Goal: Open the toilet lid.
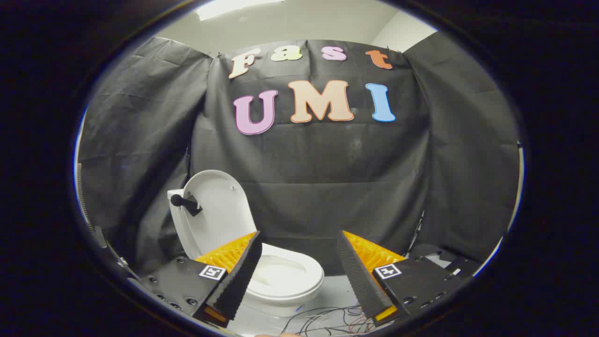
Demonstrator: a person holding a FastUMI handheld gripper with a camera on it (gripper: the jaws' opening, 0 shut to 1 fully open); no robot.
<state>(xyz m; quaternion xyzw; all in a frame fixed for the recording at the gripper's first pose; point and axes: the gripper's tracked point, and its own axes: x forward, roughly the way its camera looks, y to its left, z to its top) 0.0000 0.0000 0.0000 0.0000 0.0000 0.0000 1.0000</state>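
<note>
Looked pretty much done to me: the toilet lid [217, 213] was already standing upright behind the bowl [285, 276]. The gripper [297, 267] hung just short of the bowl, fingers spread wide, holding nothing.

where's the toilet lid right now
In the gripper view the toilet lid stands raised upright against the black cloth wall, behind the bowl and beyond the open gripper, above its left finger.
</note>
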